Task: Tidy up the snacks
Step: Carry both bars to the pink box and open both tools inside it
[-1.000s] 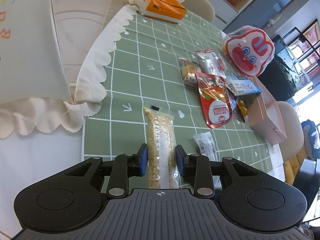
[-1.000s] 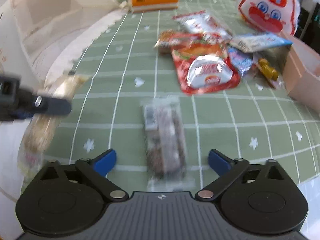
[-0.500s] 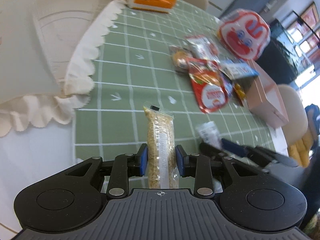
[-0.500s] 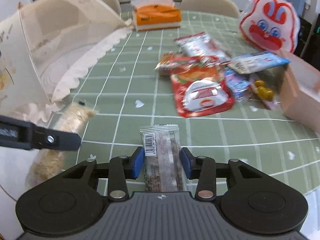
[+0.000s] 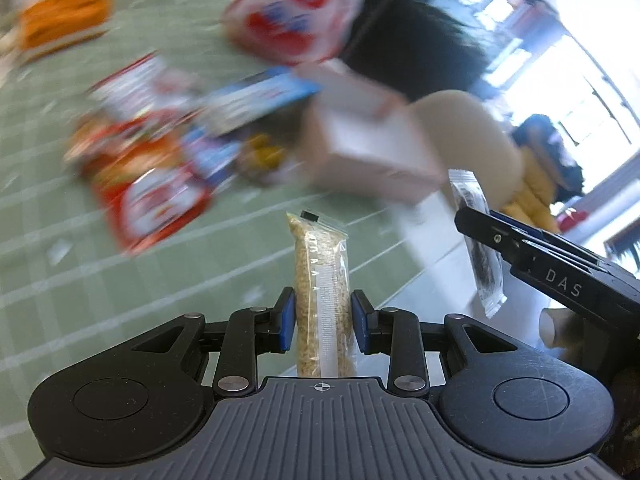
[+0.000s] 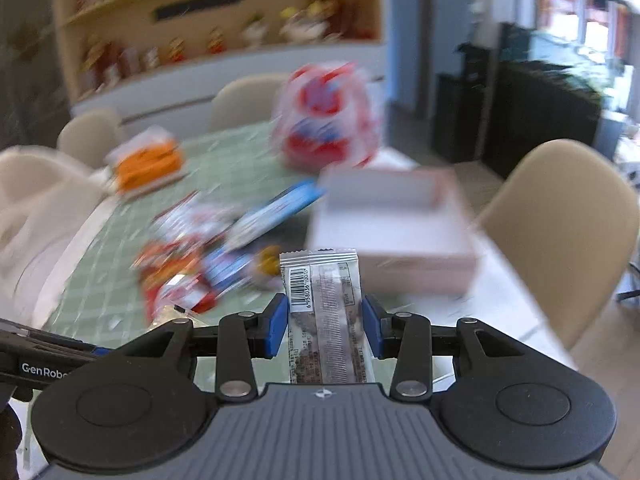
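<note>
- Left wrist view: the left gripper [image 5: 322, 322] is clenching a clear packet of pale grain snack [image 5: 321, 280], its blue pads [image 5: 286, 318] pressing on both sides; the packet is standing upright out of the jaws, lifted clear of the worktop [image 5: 80, 280].
- At the right edge of the same view, the right gripper [image 5: 480, 222] is showing side-on, carrying a dark snack bar [image 5: 478, 240] in a clear wrapper that is hanging down past its fingers.
- Right wrist view: the right gripper [image 6: 325, 326] is grasping that dark snack bar [image 6: 326, 320], barcode end pointing away from the camera; its jaws closed on the bar within the last second, and the blue pads [image 6: 277, 328] are sitting against its edges.
- Beyond both grippers, a heap of loose snack packets [image 6: 200, 256], red, white and blue, is lying on the green checked worktop [image 6: 120, 320]; heavy blur is preventing closer identification.
- Just beside the heap, an open pink box [image 6: 400, 264] is resting near the worktop's edge, with a blue packet [image 6: 280, 208] leaning on its near corner.
- Farther back, a red-and-white cartoon bag [image 6: 326, 120] is standing behind the box, and an orange tissue pack [image 6: 146, 164] is lying well apart to the left.
- A beige chair [image 6: 560, 232] is standing beside the worktop on the right.
</note>
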Demonstrator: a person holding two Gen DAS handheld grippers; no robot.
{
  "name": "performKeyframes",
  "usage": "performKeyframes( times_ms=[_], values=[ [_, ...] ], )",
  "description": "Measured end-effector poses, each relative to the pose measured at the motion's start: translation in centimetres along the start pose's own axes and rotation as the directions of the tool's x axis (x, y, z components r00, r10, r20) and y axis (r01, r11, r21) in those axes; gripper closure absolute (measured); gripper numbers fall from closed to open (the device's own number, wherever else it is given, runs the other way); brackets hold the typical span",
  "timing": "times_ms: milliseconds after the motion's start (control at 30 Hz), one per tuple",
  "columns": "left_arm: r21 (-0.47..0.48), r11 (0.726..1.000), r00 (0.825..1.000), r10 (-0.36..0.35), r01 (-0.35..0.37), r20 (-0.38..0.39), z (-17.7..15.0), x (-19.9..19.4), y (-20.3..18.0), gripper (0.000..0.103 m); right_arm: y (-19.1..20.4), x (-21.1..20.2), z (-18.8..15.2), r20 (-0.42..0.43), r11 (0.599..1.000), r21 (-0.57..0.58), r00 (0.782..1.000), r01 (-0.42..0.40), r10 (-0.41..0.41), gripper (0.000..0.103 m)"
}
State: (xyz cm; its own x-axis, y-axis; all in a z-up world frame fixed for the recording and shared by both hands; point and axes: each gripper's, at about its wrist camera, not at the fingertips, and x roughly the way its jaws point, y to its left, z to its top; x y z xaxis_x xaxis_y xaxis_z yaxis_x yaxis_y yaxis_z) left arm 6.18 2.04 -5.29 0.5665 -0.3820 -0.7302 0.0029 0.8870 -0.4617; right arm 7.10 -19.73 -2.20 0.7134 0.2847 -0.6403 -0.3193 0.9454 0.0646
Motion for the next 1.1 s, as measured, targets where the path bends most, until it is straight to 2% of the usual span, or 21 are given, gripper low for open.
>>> performKeyframes(
  times_ms=[100, 267, 367, 500, 600, 700, 800, 900, 1000, 1100],
  values=[
    [0.038, 0.999, 0.998, -0.031, 0.029, 0.057, 3.4, 1.3, -3.2, 0.069, -4.1, -0.9, 1.9, 0.065, 0.999, 0.023, 0.997, 0.027, -0.028, 0.063],
    [0.081, 0.997, 0.978, -0.01, -0.007, 0.208, 10.4, 4.2, -7.4, 0.069, -9.1, -0.4, 5.5, 0.138, 1.0, 0.019, 0.99, 0.009, -0.012, 0.063],
    [0.056, 0.998, 0.977, 0.002, -0.015, 0.213, 13.9, 8.1, -8.3, 0.069, -11.5, 1.0, 7.8, 0.167, 1.0, 0.01, 0.986, -0.001, -0.001, 0.063],
    [0.013, 1.0, 0.986, 0.024, -0.027, 0.165, 16.6, 13.8, -7.0, 0.069, -14.4, 4.1, 10.1, 0.159, 1.0, 0.015, 0.987, -0.007, 0.005, 0.063],
    [-0.038, 0.996, 0.993, 0.082, -0.079, 0.089, 16.7, 18.1, -5.5, 0.069, -15.9, 7.0, 10.9, 0.117, 1.0, 0.019, 0.993, -0.008, 0.006, 0.063],
    [-0.071, 0.994, 0.99, 0.092, -0.084, 0.106, 15.9, 18.5, -4.7, 0.069, -16.7, 10.5, 11.2, 0.061, 1.0, 0.007, 0.998, -0.027, 0.027, 0.063],
    [-0.079, 0.994, 0.983, 0.09, -0.078, 0.16, 14.7, 16.7, -4.6, 0.069, -16.5, 13.5, 10.9, -0.001, 0.998, 0.011, 0.998, -0.06, 0.06, 0.063],
    [-0.103, 0.99, 0.968, 0.121, -0.1, 0.222, 12.8, 13.9, -4.3, 0.069, -15.5, 16.8, 10.8, -0.06, 0.994, 0.017, 0.993, -0.103, 0.104, 0.063],
    [-0.164, 0.977, 0.952, 0.174, -0.135, 0.251, 10.5, 11.6, -3.2, 0.069, -14.1, 19.4, 10.6, -0.12, 0.989, -0.021, 0.983, -0.146, 0.142, 0.058],
    [-0.235, 0.952, 0.935, 0.255, -0.198, 0.245, 8.4, 9.6, -1.4, 0.069, -12.0, 21.1, 10.7, -0.148, 0.985, -0.041, 0.976, -0.169, 0.162, 0.053]
  ],
)
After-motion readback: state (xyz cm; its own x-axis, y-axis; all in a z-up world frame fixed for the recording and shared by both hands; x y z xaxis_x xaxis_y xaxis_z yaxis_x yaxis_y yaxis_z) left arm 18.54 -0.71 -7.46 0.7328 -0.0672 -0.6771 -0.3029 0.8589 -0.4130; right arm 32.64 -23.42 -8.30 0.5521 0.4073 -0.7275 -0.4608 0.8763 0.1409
